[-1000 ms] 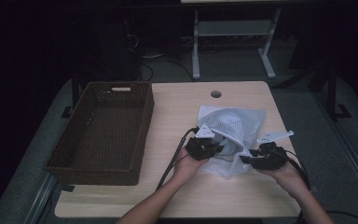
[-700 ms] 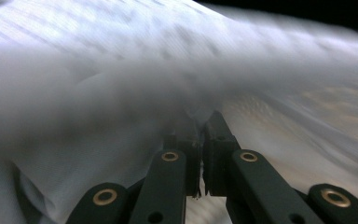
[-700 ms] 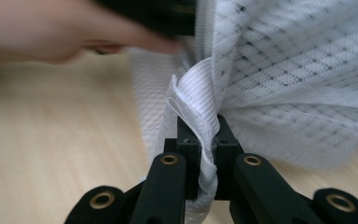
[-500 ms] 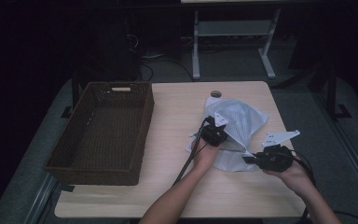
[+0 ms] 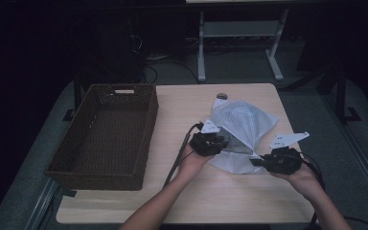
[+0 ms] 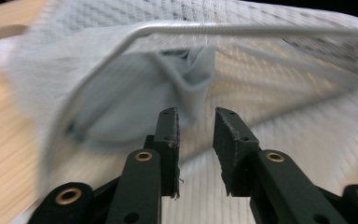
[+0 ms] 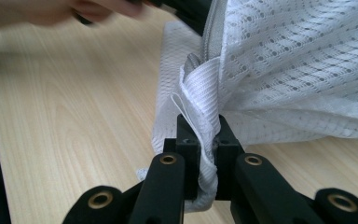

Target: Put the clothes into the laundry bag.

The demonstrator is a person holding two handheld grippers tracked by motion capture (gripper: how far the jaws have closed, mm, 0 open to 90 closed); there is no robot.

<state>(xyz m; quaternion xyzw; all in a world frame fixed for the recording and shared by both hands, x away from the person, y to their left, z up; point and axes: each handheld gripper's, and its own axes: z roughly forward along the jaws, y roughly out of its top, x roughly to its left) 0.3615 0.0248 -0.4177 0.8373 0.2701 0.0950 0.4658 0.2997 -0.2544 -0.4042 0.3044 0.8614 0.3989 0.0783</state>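
A white mesh bag (image 5: 247, 120) lies on the wooden table (image 5: 182, 201), its mouth held up toward the near side. My right gripper (image 5: 255, 162) is shut on a bunched fold of the bag's edge (image 7: 200, 100) at the near right. My left gripper (image 5: 224, 143) is open at the bag's mouth. In the left gripper view its jaws (image 6: 196, 114) stand apart just in front of a grey cloth (image 6: 135, 100) inside the bag, under the zip rim (image 6: 242, 29). Nothing is between them.
A dark brown wicker basket (image 5: 124, 89) stands at the left of the table. A round cable hole (image 5: 222, 96) sits near the far edge, just behind the bag. Cables trail from both grippers toward the near edge. A white frame stands on the floor beyond the table.
My left gripper went forward along the bag, then came back a little to its mouth. The bag's top layer rose and the mouth gaped. The right gripper barely moved.
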